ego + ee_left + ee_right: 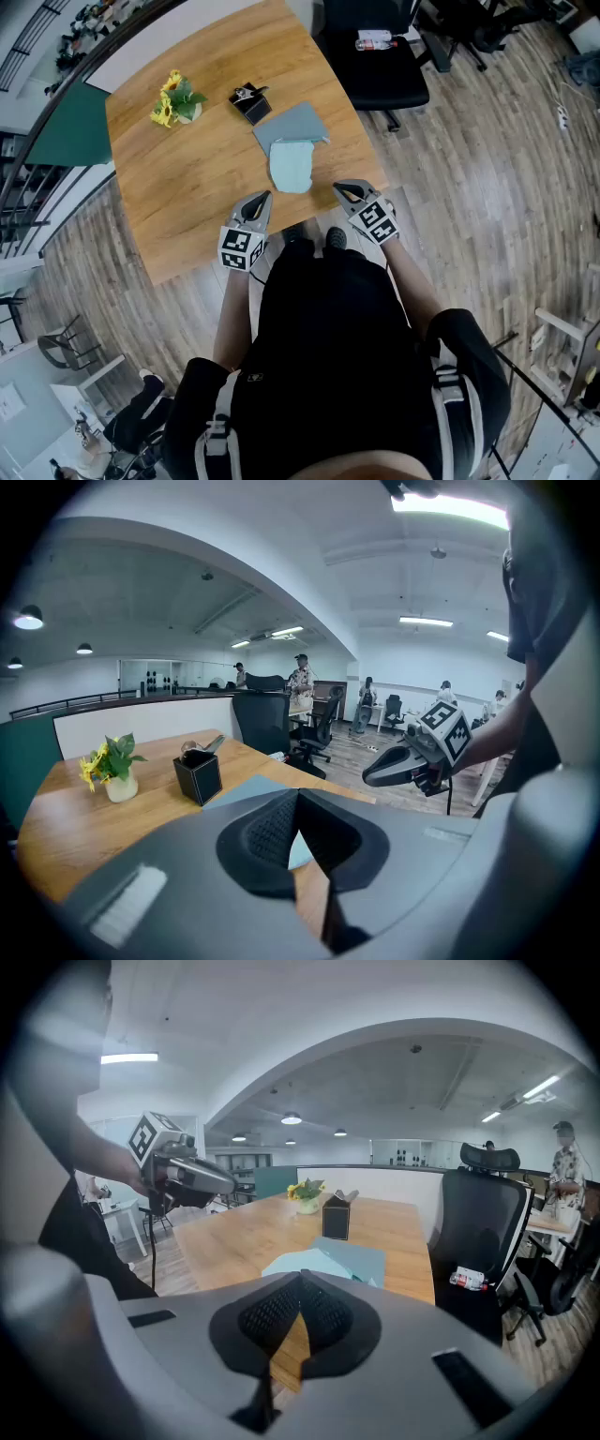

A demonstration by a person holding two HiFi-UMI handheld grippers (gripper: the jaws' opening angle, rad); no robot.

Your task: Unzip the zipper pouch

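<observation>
Work on the light blue zipper pouch (291,166) has not started, I think: it lies on the wooden table (187,202) just ahead of the left gripper (263,197) and right gripper (341,187), both pinched closed on nothing, which must next open and reach it.

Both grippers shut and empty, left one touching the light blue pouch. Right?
Not touching. The left gripper is shut and empty like the right gripper, but the head view shows it over the near edge of the table, apart from the light blue pouch.
</observation>
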